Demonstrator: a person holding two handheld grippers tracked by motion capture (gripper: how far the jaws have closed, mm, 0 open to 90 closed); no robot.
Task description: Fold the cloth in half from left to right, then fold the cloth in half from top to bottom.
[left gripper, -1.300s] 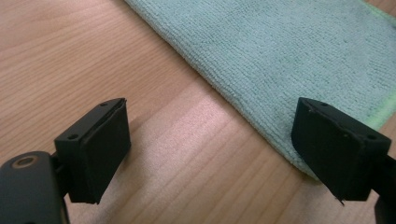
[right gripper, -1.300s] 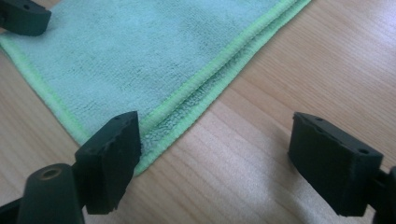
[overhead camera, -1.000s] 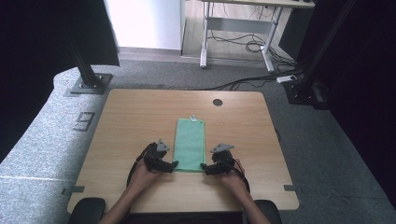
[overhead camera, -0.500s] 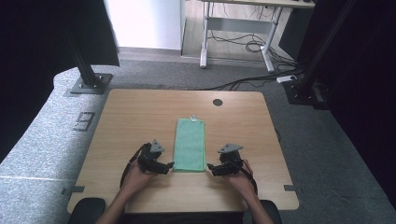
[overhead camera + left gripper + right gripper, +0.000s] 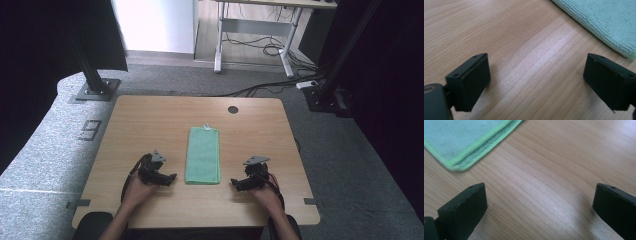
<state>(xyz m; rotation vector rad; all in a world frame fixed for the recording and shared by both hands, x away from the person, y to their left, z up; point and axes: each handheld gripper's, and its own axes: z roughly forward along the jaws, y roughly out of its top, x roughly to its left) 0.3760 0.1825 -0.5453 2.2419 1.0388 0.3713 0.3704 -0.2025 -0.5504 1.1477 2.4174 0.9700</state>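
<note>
A green cloth [image 5: 203, 155], folded into a long narrow strip, is laid flat on the wooden table [image 5: 150, 120], its length running from the near edge toward the far edge, roughly at the middle of the tabletop. A small white tag [image 5: 206, 127] is seen at the cloth's far end. A dark round hole [image 5: 233, 109] is noted in the table surface, farther back and to the right of the cloth.

The left gripper [image 5: 169, 178] is held just left of the cloth's near left corner, not touching it. In the left gripper view its jaws are seen wide apart with only bare wood between them; the cloth edge [image 5: 599, 22] lies beyond them at the upper right. The jaws have just been opening, with nothing between them.

The right gripper [image 5: 235, 184] is held right of the cloth's near right corner, with a clear gap of table between. In the right gripper view its jaws are spread wide over bare wood, and the stacked corner of the cloth [image 5: 461, 142], with its brighter green hem, lies beyond them at the upper left. These jaws too have just been opening, empty.

Both grippers are pointed inward toward the cloth, low over the table. The hands and forearms are seen entering from the near edge.
</note>
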